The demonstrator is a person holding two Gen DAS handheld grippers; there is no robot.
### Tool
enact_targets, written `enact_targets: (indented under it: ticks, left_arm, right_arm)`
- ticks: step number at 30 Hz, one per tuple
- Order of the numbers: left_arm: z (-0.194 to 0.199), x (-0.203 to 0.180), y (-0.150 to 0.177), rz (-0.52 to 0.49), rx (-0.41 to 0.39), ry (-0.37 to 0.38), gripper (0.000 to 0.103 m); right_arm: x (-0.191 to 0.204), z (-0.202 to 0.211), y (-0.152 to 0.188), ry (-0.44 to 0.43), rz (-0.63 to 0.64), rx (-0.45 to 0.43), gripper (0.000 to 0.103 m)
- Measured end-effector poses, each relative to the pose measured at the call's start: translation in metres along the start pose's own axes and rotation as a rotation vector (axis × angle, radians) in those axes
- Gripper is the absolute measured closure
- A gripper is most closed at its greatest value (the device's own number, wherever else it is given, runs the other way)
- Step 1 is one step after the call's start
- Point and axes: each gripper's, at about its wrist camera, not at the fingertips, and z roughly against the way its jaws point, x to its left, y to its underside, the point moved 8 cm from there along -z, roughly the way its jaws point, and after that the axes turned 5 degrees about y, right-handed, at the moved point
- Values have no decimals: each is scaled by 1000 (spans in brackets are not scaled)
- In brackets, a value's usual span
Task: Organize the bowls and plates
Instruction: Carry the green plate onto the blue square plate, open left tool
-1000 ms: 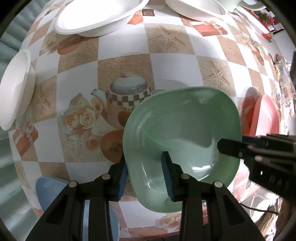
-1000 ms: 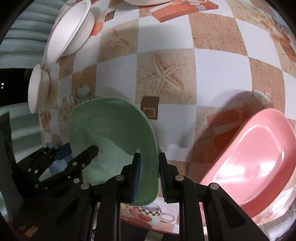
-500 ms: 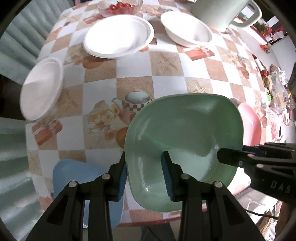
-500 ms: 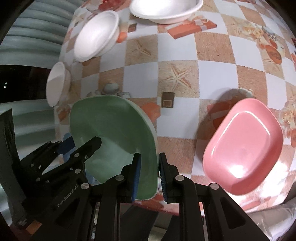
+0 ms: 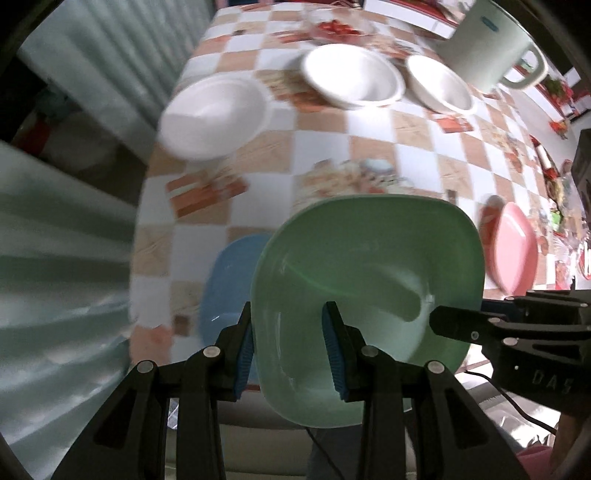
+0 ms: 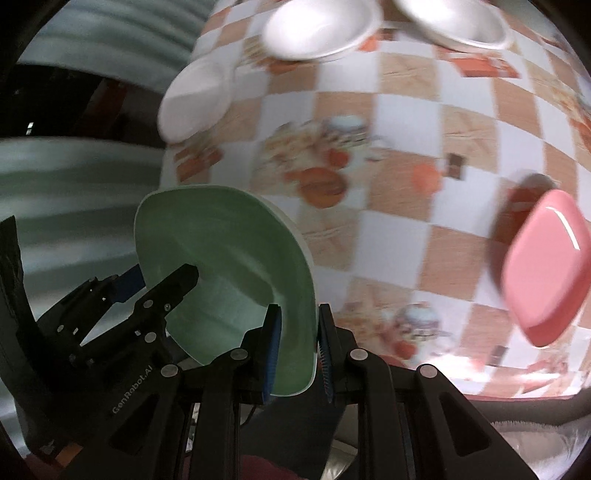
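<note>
Both grippers grasp the same green plate [image 5: 369, 273], held up in the air above the counter [image 5: 369, 155] w/ its checked cloth. Left gripper [image 5: 291, 350] is clamped on the plate's near-left rim: one blue pad outside the rim, the other inside the well. Right gripper [image 6: 297, 354] is clenched on the opposite rim, pads pressing either side of the thin edge; in the left wrist view it comes in from the right [image 5: 480, 328], one finger lying over the plate's inside. Plate is roughly level in the left wrist view, seen edge-on and tilted in the right wrist view (fisheye, so hard to say more).

Below & left of the green plate, a blue plate [image 5: 225, 284] lies on the counter near its front edge; the green one overlaps it in the left wrist view. A pink plate [image 6: 546, 269] sits on the counter well to the right, apart from the others.

Further back: three white bowls, one at the left edge of the counter [image 5: 214, 118], one mid [image 5: 351, 77], one right of it [image 5: 439, 85]. Behind those, a large pale jug [image 5: 491, 40] w/ handle, and a clear dish w/ something red [image 5: 340, 27] (blurred). Background is motion-blurred in both views.
</note>
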Motion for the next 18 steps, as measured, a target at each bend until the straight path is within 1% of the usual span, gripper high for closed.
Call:
enact_targets:
  ticks: [1,2,5,10,14,18]
  left_arm:
    - [1,8,3,10,3,-4,65]
    - [-9,6,2,19,11,-8,65]
    - [-15,24,10,36,24,-20,65]
    - [-25,42,11,48,41,-17,65]
    - [-31,48,7,24,52,-20,65]
    - [-41,48,1,-38,66,-23,65]
  right_arm:
    - [6,-4,1,1,13,2,81]
    - [14,-9,1,5,27,2,80]
    - [31,-22,-3,17,52,6,81]
    - [48,-43,-9,48,71,11,81]
    - [54,-54,-10,62,65,15,80]
    - [53,-65,-10,68,32,29,80]
